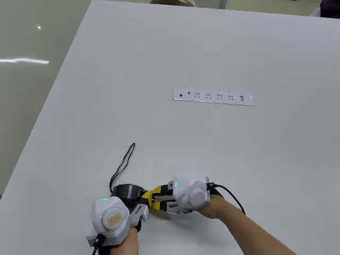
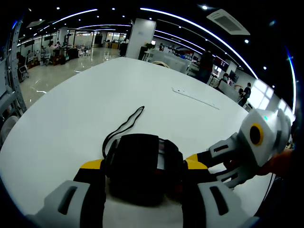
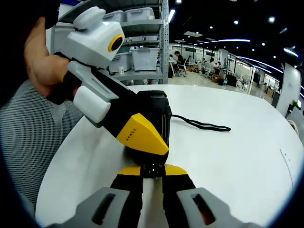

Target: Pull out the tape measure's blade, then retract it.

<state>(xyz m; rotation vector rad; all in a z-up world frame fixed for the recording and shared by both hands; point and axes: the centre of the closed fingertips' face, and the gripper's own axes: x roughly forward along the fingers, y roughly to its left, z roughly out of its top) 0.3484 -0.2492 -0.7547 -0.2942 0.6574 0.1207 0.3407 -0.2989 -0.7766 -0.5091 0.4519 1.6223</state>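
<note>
A black tape measure [image 2: 142, 166] lies on the white table, its case clamped between the yellow-tipped jaws of my left gripper [image 2: 142, 164], which is shut on it. In the head view the case [image 1: 127, 191] sits near the table's front edge, with the left gripper [image 1: 133, 204] just behind it. My right gripper [image 3: 153, 170] faces the case [image 3: 159, 107] and is shut on the small blade tip [image 3: 152, 170] at its mouth. Hardly any blade is out. The right gripper [image 1: 154, 199] meets the case from the right. A black wrist cord [image 1: 123, 164] trails away from the case.
A white power strip [image 1: 212, 97] lies flat toward the middle of the table, well beyond the grippers. The table's left edge [image 1: 48, 106] runs diagonally with floor beyond it. Shelving with bins [image 3: 142, 47] stands behind the person.
</note>
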